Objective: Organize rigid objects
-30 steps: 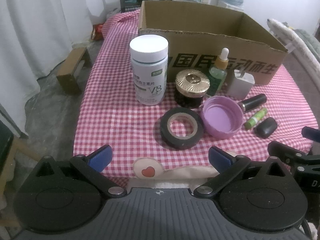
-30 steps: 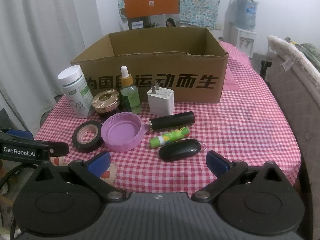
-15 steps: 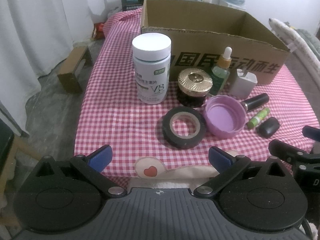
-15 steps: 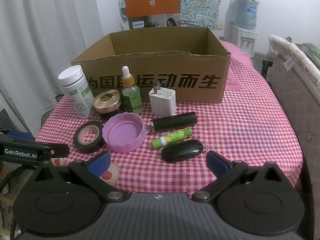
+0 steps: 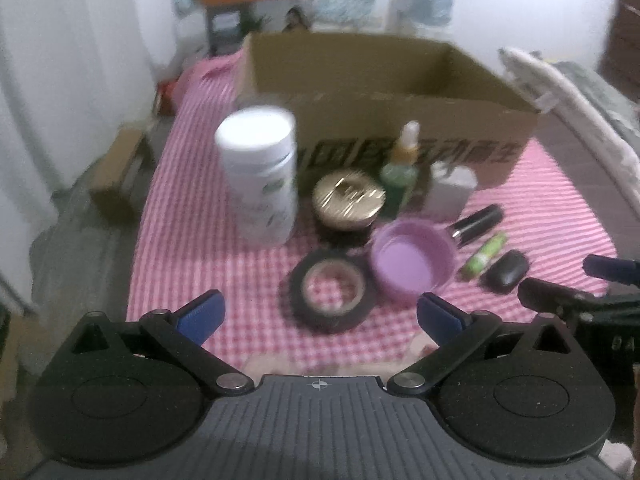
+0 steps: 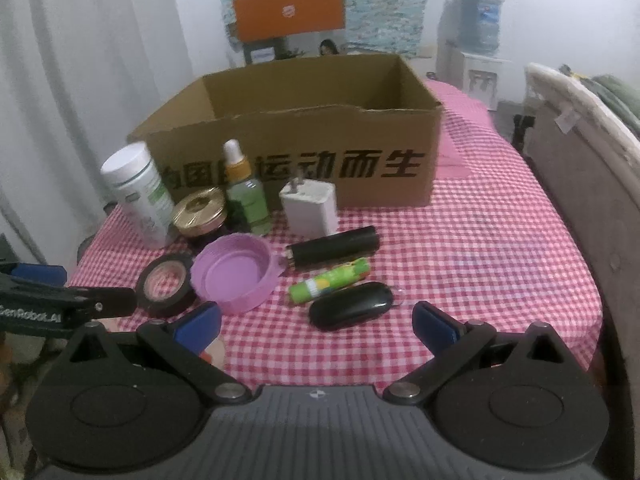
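An open cardboard box [image 6: 384,160] stands at the back of a red-checked table [image 6: 480,248]. In front of it sit a white pill bottle [image 5: 258,176], a gold-lidded jar [image 5: 348,200], a green dropper bottle [image 6: 244,196], a white charger [image 6: 310,208], a purple lid [image 6: 232,274], a black tape roll [image 5: 330,294], a black tube [image 6: 334,248], a green lip balm [image 6: 330,286] and a black oval fob [image 6: 352,306]. My left gripper [image 5: 318,314] hangs open just short of the tape roll. My right gripper [image 6: 316,322] is open, close to the fob.
A padded sofa edge [image 6: 580,128] runs along the right of the table. A water dispenser [image 6: 478,40] and an orange box [image 6: 288,10] stand behind. A low wooden stool [image 5: 116,180] sits on the floor to the left.
Both grippers have moved forward and lower towards the objects, which now look larger. The left wrist view is blurred by motion. Nothing on the table has shifted.
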Demonstrator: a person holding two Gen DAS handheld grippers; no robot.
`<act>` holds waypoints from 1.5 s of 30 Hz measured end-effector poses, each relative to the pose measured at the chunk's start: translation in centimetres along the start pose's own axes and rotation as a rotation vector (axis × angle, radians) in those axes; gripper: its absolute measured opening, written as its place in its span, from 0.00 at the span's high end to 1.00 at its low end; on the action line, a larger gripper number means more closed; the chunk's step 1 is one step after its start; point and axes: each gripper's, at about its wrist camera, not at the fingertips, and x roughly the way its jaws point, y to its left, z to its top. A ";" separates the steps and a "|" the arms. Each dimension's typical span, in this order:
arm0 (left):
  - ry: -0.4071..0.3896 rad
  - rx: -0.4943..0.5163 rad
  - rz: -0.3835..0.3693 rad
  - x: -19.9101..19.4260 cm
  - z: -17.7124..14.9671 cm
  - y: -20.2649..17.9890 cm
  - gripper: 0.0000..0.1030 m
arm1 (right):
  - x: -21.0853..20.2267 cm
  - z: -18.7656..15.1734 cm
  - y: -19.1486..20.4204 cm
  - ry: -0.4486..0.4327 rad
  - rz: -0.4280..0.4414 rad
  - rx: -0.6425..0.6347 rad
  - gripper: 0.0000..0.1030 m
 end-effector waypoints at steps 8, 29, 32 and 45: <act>-0.153 0.213 -0.182 -0.6 2.1 -4.1 0.05 | -0.5 0.5 -5.5 -0.054 0.072 0.221 0.00; 0.109 0.531 -0.360 6.3 2.6 -12.9 0.67 | 5.2 -0.9 -12.2 0.133 0.347 0.604 0.49; 0.134 0.540 -0.358 7.1 2.6 -13.5 0.69 | 5.4 -0.7 -12.5 0.144 0.363 0.605 0.57; 0.186 0.522 -0.336 9.7 3.5 -14.5 0.70 | 7.1 -0.4 -13.1 0.150 0.437 0.605 0.69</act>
